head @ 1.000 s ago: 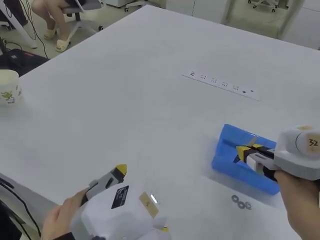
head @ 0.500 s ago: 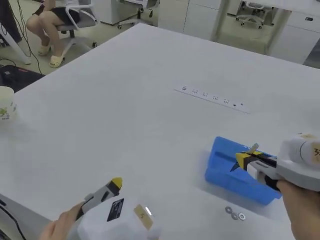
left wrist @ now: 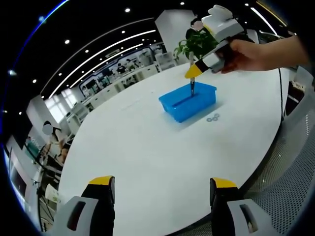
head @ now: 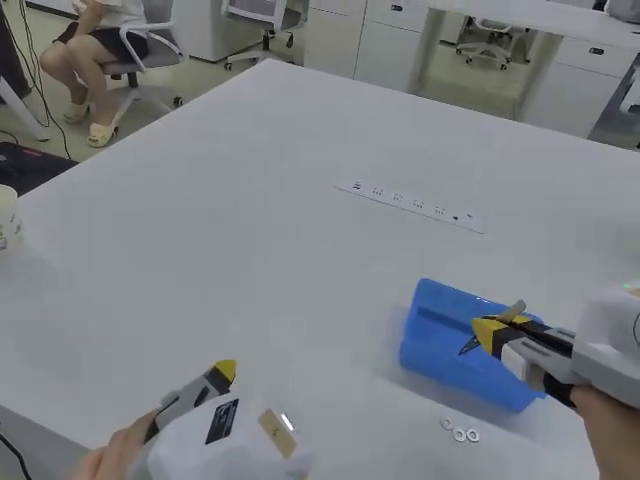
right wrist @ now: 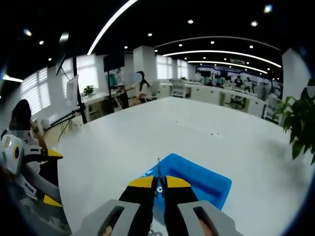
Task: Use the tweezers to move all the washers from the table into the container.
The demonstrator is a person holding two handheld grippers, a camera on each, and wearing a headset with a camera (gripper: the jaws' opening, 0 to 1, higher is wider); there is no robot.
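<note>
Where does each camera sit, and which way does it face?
Head view: on the headset, down at the table, blue container, washers; left claw and right claw show.
Left gripper view: on the left claw, facing the container across the table; its open jaws show.
Right gripper view: on the right claw, over the container; jaws shut on tweezers.
All share the container.

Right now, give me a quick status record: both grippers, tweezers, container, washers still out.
left gripper: open, empty, above the table
right gripper: shut on the tweezers
tweezers tips: pointing down over the blue container
washers on table: three, clustered beside the container
held washer: too small to tell
</note>
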